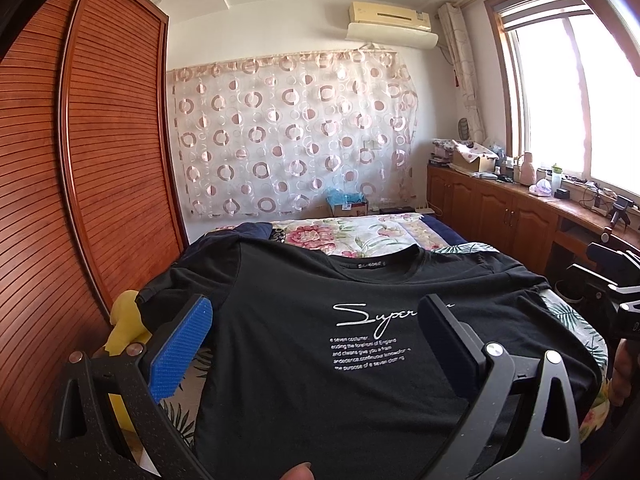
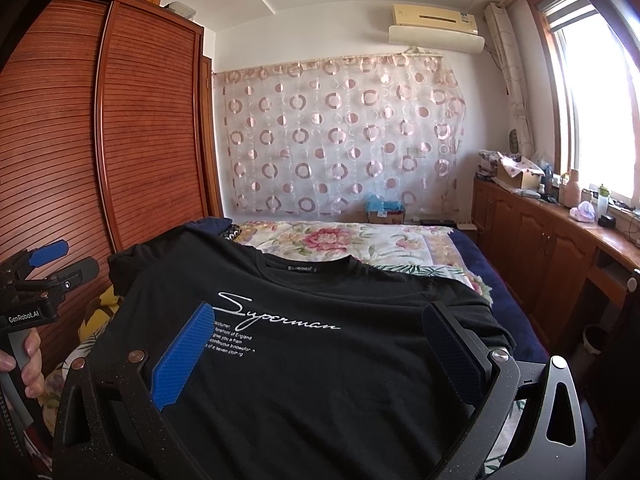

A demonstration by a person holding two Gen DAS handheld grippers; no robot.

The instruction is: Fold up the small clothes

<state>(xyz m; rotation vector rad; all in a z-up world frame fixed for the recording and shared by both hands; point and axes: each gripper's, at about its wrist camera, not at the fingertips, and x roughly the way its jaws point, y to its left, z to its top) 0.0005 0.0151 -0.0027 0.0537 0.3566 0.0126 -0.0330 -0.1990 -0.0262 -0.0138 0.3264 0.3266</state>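
A black T-shirt (image 1: 304,344) with white "Superman" script lies spread face up on the bed, collar toward the far end; it also shows in the right wrist view (image 2: 304,360). My left gripper (image 1: 316,312) hovers above the shirt's near part, jaws wide apart and empty. My right gripper (image 2: 320,320) hovers above the shirt's near right part, jaws wide apart and empty. The left gripper also shows at the left edge of the right wrist view (image 2: 64,262), held by a hand. Part of the right gripper shows at the right edge of the left wrist view (image 1: 616,300).
A floral bedspread (image 1: 360,236) covers the bed beyond the shirt. A yellow cloth (image 1: 124,332) lies at the shirt's left. A slatted wooden wardrobe (image 1: 100,160) stands on the left. Wooden cabinets (image 1: 500,212) with clutter run along the right under the window. A cardboard box (image 1: 348,208) sits past the bed.
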